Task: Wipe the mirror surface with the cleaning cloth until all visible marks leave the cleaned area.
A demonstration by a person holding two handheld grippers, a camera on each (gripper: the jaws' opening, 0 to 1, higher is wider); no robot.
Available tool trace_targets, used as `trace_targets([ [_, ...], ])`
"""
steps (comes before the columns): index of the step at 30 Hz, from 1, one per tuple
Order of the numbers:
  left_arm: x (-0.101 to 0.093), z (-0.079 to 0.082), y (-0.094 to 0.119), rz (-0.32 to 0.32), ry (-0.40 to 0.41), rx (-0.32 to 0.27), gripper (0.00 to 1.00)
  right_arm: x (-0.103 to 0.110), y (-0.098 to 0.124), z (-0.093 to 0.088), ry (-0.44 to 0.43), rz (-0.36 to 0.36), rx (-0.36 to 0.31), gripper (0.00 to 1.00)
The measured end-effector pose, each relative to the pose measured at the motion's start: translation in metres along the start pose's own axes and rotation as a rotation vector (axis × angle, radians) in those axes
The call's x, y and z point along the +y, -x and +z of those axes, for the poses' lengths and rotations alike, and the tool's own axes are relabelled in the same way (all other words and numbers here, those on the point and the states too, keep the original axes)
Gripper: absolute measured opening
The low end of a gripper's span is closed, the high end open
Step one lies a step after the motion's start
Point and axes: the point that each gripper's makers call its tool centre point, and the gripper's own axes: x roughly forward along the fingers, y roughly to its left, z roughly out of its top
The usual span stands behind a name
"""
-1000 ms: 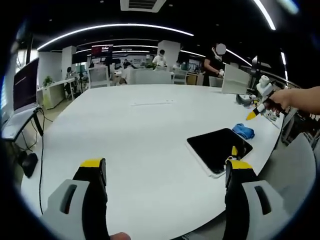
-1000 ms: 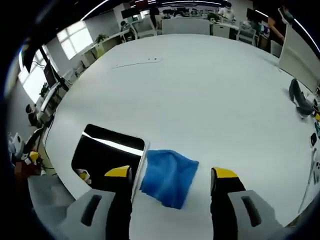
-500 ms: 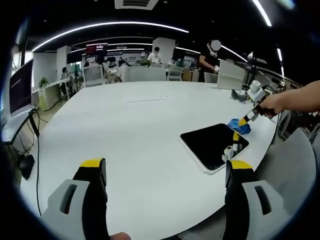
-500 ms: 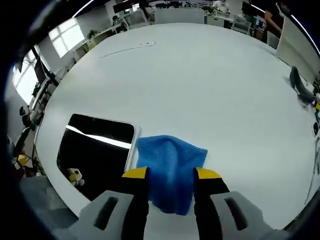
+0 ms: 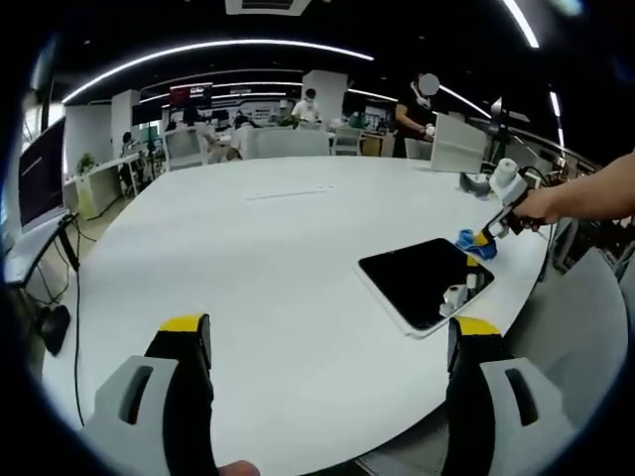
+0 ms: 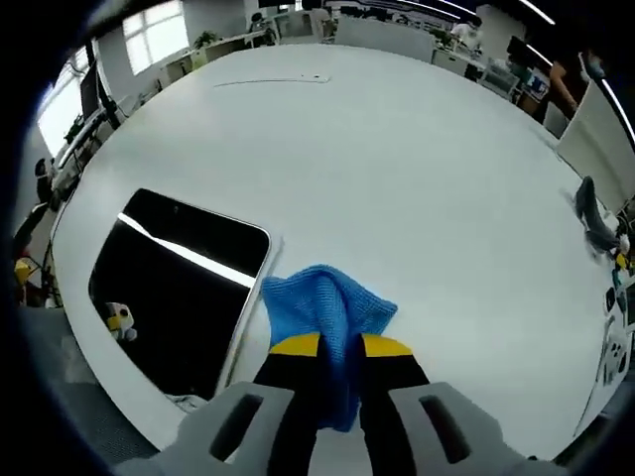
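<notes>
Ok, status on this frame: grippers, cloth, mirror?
Right gripper shut on blue cloth, beside mirror. Left gripper open, holding nothing. Nothing blocking the mirror.

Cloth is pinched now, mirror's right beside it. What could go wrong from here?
The right gripper holds the blue cloth by a bunched fold, so little fabric may meet the glass and the jaw tips could scrape it. The mirror lies unheld near the table edge, so a wiping push might slide it off. The left gripper hangs open, away from it.

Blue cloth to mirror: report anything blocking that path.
Nothing visible blocks it. The right gripper is shut on the blue cloth, which sits on the white table right beside the mirror; only bare tabletop lies between them.
</notes>
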Motion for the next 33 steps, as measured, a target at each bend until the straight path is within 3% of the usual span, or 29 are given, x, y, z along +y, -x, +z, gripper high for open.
trace_targets([
  [10,-0.004,-0.002,0.0,-0.002,-0.005,0.0,0.99,0.001,-0.001,0.0,0.036,0.026,0.004,0.04],
  [15,-0.013,-0.003,0.002,-0.041,-0.036,0.029,0.99,0.0,-0.002,0.001,0.026,0.034,0.026,0.03],
  [19,-0.003,-0.012,-0.009,-0.027,-0.02,0.06,0.98,-0.002,0.004,0.0,-0.106,0.036,0.039,0.02],
  [22,-0.001,0.005,-0.012,-0.016,0.036,0.004,0.96,-0.003,0.009,0.008,-0.157,0.048,0.017,0.02],
  [26,-0.003,0.006,-0.013,-0.048,-0.001,0.026,0.99,0.001,0.016,0.02,-0.288,0.077,0.014,0.02],
  [28,-0.004,0.008,-0.011,-0.079,-0.01,0.019,0.99,0.007,0.02,0.031,-0.35,0.1,-0.019,0.02],
  [29,-0.003,0.011,-0.011,-0.088,-0.03,0.005,0.99,0.008,0.024,0.037,-0.319,0.099,-0.045,0.02],
  [31,0.002,0.007,-0.013,-0.103,-0.042,0.021,0.99,0.018,0.028,0.039,-0.345,0.123,-0.032,0.02],
  [33,0.005,0.008,-0.012,-0.101,-0.036,0.025,0.99,0.018,0.029,0.04,-0.404,0.073,-0.03,0.02],
])
